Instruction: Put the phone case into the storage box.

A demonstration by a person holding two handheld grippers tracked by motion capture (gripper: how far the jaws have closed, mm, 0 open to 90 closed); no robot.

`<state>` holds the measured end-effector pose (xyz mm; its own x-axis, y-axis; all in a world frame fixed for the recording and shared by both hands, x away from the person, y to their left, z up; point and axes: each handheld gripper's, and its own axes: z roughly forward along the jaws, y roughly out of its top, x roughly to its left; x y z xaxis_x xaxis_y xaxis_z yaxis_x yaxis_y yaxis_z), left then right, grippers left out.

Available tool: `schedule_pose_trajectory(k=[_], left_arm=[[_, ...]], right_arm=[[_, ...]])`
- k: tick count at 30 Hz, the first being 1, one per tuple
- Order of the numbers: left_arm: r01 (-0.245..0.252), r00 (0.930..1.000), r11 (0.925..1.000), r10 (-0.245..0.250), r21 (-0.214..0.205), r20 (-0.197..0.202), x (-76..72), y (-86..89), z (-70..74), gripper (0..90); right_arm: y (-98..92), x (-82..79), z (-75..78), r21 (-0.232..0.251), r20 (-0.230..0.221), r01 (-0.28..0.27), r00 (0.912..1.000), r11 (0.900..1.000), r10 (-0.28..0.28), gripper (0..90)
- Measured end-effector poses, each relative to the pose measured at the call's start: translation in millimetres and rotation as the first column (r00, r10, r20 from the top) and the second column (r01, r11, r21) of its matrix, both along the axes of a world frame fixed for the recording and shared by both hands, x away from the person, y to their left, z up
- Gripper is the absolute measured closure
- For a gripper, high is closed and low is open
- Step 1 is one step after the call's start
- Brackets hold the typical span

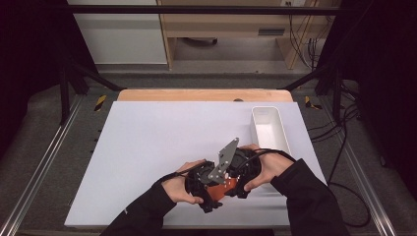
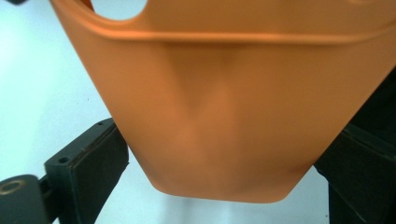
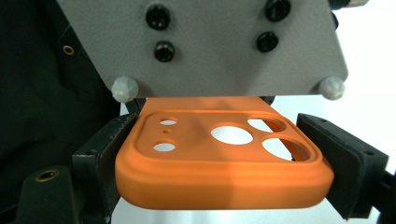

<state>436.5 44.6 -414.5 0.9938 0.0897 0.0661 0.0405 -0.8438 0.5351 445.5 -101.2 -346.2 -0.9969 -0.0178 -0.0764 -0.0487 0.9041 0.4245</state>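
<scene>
An orange phone case [image 1: 220,189] is held between my two grippers near the front edge of the table. My left gripper [image 1: 202,186] is shut on it; in the left gripper view the smooth orange case [image 2: 224,116] spans the gap from one black jaw to the other. My right gripper [image 1: 242,169] grips the end with the camera cut-outs, and in the right gripper view the case [image 3: 219,172] is pressed on both sides by the pads [image 3: 100,154]. The left gripper's grey plate [image 3: 201,46] hangs just above the case.
A white rectangular bin [image 1: 269,129] stands on the right side of the white table top [image 1: 147,142], just beyond the right hand. A wooden edge [image 1: 201,95] runs along the back. Metal rails flank the table.
</scene>
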Motion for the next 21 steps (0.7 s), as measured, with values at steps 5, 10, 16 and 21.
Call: schedule_pose_trajectory(k=[5,10,16,21], left_arm=[[-0.004,1.0000,1.0000,0.004,0.009,0.007,0.0,-1.0,-1.2,6.7],[0.002,0.9999,0.9999,-0.002,0.016,0.010,-0.5,-1.8,-2.1,8.7],[0.001,0.9998,0.9998,-0.002,0.019,0.019,-1.1,-2.7,-3.0,12.3],[0.000,0.9998,0.9998,-0.001,0.021,0.020,-1.3,-2.9,-3.4,13.4]], right_arm=[[0.3,-0.3,0.5,-0.001,-0.001,0.000,1.0000,1.0000,0.000,15.9],[0.5,-1.0,0.8,0.001,0.000,-0.003,1.0000,1.0000,0.003,15.9],[0.7,-0.9,1.3,0.007,0.004,-0.008,1.0000,0.9999,0.008,15.9],[0.8,-1.1,1.4,0.006,0.003,-0.009,1.0000,0.9999,0.009,15.8]])
